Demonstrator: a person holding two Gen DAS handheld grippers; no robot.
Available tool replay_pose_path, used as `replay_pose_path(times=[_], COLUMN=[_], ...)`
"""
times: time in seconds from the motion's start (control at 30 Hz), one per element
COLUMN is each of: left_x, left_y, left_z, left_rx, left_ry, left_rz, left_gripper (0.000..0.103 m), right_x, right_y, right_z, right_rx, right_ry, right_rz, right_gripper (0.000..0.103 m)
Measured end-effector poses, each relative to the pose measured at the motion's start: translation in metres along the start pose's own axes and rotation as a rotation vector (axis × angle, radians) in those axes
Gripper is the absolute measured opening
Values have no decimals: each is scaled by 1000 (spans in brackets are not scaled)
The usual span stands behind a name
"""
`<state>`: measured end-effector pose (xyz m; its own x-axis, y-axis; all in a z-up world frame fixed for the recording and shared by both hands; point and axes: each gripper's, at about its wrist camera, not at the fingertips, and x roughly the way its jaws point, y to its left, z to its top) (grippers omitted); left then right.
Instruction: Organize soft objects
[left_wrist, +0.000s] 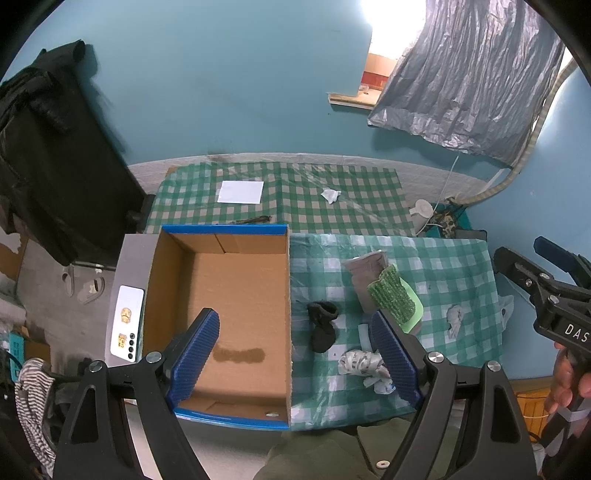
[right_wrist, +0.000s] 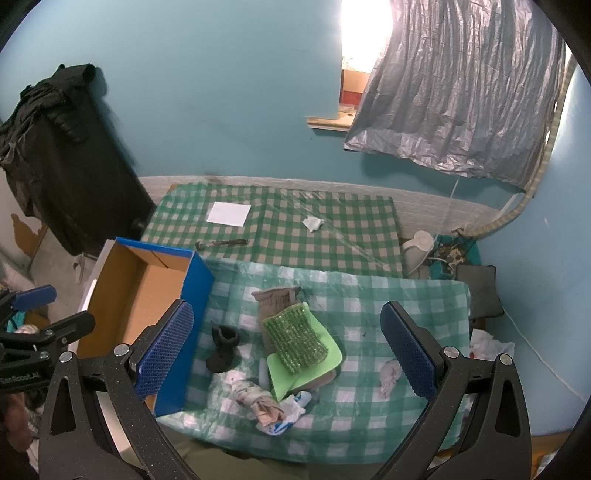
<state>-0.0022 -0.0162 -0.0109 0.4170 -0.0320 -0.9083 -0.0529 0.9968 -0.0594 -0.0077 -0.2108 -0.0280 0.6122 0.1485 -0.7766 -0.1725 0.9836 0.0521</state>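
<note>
Black sock (right_wrist: 222, 350); green-checked cloth (right_wrist: 369, 295); blue-rimmed box (left_wrist: 225, 229), perhaps stained.

The box (left_wrist: 236, 295) was matt brown cardboard inside, with glossy blue outer walls. A clear, shiny plastic film covered the checked cloth (right_wrist: 369, 406). The black sock (right_wrist: 223, 349) looked soft and matt, the green pad (right_wrist: 295, 341) rough and knobbly on a smooth foam sheet (right_wrist: 306, 373). The gripper pads (left_wrist: 195, 354) were ridged blue rubber on matt black plastic arms with metal bolts.

The wall (right_wrist: 229, 96) is blue. A shiny gray curtain (right_wrist: 458, 92) hangs by a bright window (right_wrist: 364, 33). A checked cloth (right_wrist: 388, 295) covers the table.
</note>
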Motion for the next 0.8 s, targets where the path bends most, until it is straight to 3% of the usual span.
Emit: replay_pose_path(times=[0.8], left_x=[0], left_y=[-1], left_z=[-3], left_rx=[-2], left_ry=[8], left_rz=[-5], left_gripper=[86], right_x=[1], right_y=[-2], right_z=[-4], right_rx=[1], right_ry=[2], right_rz=[2], right_gripper=[101])
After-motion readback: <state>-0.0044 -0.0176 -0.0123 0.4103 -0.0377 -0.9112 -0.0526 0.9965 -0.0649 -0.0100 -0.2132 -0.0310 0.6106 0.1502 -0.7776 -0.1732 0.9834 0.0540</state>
